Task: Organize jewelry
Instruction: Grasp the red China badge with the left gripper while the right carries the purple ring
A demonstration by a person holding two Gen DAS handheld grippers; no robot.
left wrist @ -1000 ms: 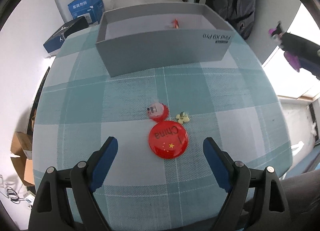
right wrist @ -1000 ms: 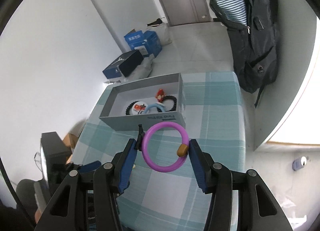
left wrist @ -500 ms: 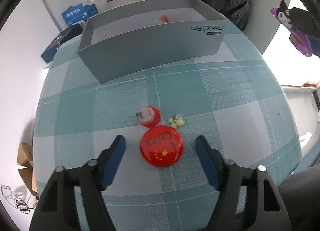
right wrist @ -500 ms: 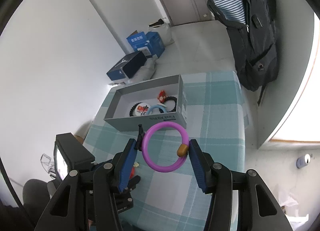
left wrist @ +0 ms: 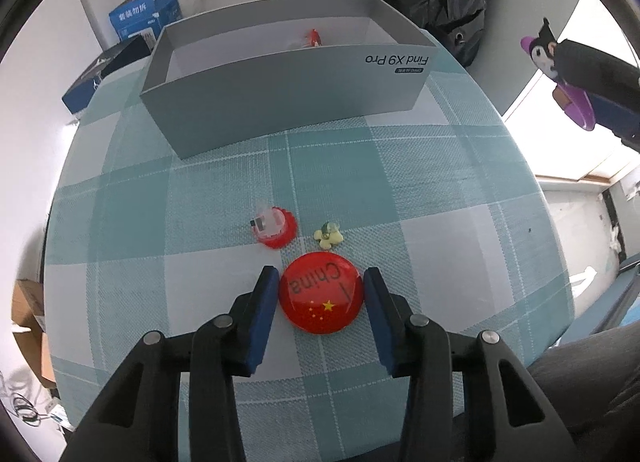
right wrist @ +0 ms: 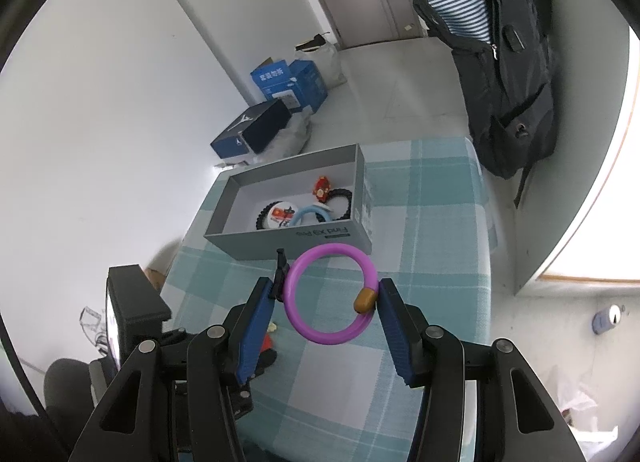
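The checked teal-and-white cloth covering the table [left wrist: 420, 189] is giving a woven, slightly grippy surface on which the grey cardboard box [left wrist: 280, 101] is standing open, its rigid straight walls already enclosing several rings and a small red charm [right wrist: 322, 186]. The right gripper [right wrist: 331, 300] is pinching a smooth purple plastic bracelet [right wrist: 304, 326] across its width, a tan bead [right wrist: 365, 300] lying against one blue ribbed pad, and is holding it in the air short of the box. The left gripper [left wrist: 320, 294] is closing on the glossy, domed red "China" badge [left wrist: 320, 298], which is lying flat on the cloth; the blue pads [left wrist: 262, 314] are flanking its rim, and contact is not certain from this view. Because the badge is thin, round and slick, the fingers are best kept low and centred on its widest chord, squeezing evenly so it is not popping out. Just beyond are sitting a small red scalloped piece with a clear top [left wrist: 274, 225] and a tiny pale-yellow figure [left wrist: 329, 234], both near enough to be nudged.
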